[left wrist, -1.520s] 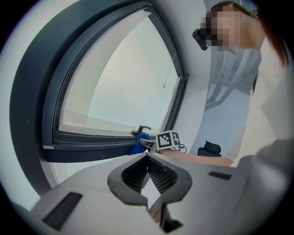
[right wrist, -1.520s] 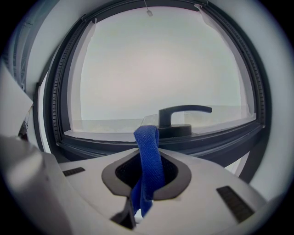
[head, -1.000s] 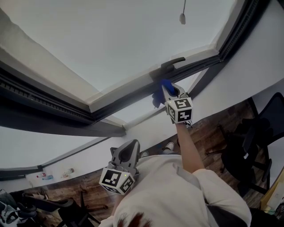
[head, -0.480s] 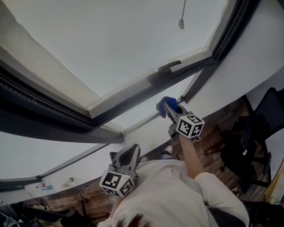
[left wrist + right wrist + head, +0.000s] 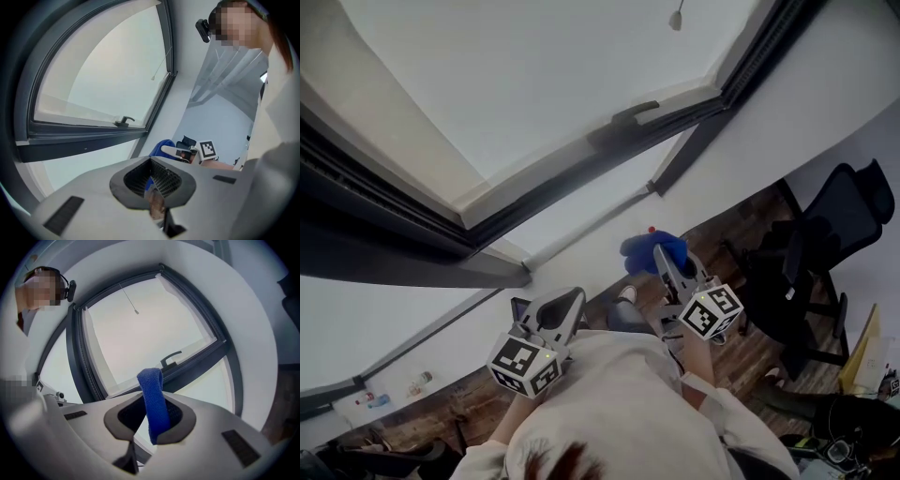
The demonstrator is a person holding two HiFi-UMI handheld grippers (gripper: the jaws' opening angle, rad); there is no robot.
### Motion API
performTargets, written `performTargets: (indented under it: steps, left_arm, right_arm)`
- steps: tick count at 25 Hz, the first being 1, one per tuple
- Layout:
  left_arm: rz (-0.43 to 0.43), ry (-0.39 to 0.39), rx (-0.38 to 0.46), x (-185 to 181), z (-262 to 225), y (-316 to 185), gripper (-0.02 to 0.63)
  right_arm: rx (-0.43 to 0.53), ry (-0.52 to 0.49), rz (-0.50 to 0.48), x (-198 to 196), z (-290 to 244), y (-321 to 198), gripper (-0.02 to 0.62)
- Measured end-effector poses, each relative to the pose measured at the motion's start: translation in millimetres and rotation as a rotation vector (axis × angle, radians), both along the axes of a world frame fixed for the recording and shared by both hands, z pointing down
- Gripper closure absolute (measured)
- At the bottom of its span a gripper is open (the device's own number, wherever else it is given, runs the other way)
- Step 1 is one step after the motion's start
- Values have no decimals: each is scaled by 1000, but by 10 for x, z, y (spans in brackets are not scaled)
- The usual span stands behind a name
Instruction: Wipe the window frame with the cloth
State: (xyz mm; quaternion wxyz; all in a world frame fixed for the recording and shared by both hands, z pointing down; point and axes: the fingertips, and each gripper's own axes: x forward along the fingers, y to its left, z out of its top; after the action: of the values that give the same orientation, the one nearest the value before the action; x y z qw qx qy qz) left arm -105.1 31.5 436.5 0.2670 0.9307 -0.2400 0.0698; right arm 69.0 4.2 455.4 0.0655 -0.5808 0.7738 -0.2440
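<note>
The right gripper [image 5: 667, 265] pinches a folded blue terry cloth [image 5: 642, 251] between its jaws. The cloth is in the air in front of the white wall, below and clear of the dark grey window frame [image 5: 572, 187]. The left gripper [image 5: 562, 314] hangs by the person's chest, jaws pressed together on nothing

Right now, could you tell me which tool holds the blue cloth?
The right tool, clamped on the blue cloth; the left tool holds nothing.
</note>
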Motion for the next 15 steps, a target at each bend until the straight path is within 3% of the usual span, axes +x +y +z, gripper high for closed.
performTargets:
  steps: [6,10,15]
  left_arm:
    - [109,1,-16,358,32,104,597]
    - [126,-9,-19,711,38,172,597]
    - [85,-9,-46,1375,56,221,597]
  right_arm:
    - [-56,-22,51,184,28,388,546]
    - [-70,-37,66,483,45,471,546]
    - [-88,-64,-74,840,12,493,546]
